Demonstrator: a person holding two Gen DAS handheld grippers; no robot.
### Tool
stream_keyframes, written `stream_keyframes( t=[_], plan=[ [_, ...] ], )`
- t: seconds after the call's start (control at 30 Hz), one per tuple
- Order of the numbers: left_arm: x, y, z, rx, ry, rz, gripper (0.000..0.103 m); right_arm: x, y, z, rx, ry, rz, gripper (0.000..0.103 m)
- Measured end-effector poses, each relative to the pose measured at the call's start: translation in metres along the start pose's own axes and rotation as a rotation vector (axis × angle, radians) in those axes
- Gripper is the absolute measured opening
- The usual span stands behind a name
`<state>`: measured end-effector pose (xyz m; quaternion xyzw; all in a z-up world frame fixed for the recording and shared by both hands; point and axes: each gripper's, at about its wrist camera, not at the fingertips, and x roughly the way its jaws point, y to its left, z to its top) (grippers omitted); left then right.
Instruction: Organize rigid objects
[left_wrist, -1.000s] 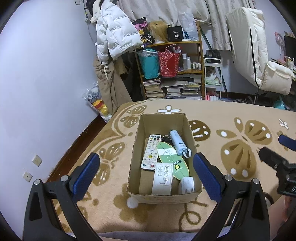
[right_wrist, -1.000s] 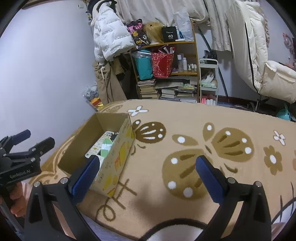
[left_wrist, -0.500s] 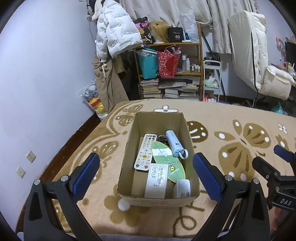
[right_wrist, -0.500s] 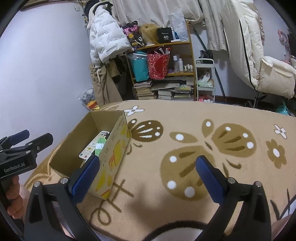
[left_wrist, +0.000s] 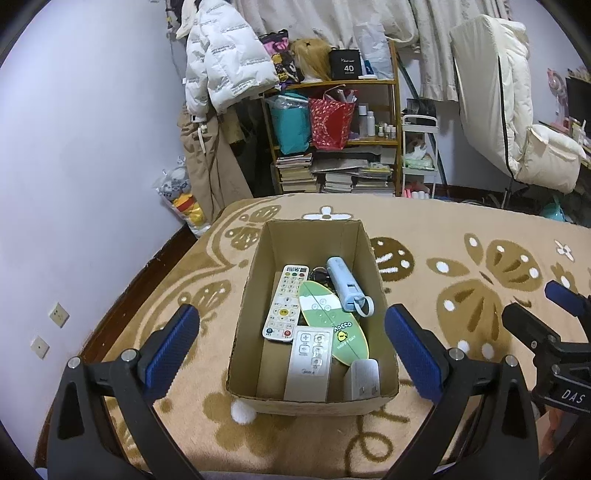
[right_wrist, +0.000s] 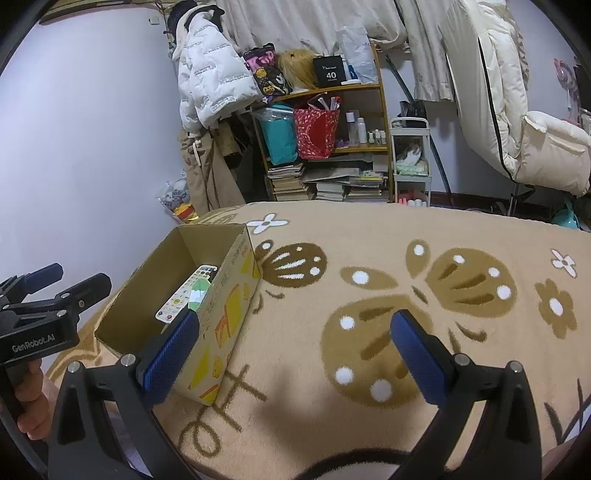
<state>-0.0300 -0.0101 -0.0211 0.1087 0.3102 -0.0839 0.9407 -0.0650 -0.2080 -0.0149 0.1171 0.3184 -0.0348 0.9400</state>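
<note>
Two claws are held wide and empty above a beige patterned blanket (right_wrist: 369, 236): the left claw (left_wrist: 291, 339) over an open cardboard box (left_wrist: 255, 369), the right claw (right_wrist: 295, 350) beside the box's printed side. Packed in the box are a white charger (left_wrist: 364, 378), a flat white remote (left_wrist: 308, 363), a green oval remote (left_wrist: 332, 323), a white many-buttoned remote (left_wrist: 284, 301) and a pale blue device with a wrist loop (left_wrist: 343, 284). Beyond stands a cluttered wooden shelf (left_wrist: 395, 110) beside a white puffer jacket (left_wrist: 221, 70).
</note>
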Motion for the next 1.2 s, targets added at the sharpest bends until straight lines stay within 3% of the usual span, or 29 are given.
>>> stream_keyframes(
  t=[1.2],
  plan=[
    [-0.0021,-0.0010,-0.0041,0.014,0.012,0.020,0.100,0.0015,-0.0005,0.0023,0.005,-0.008,-0.007,0.103]
  ],
)
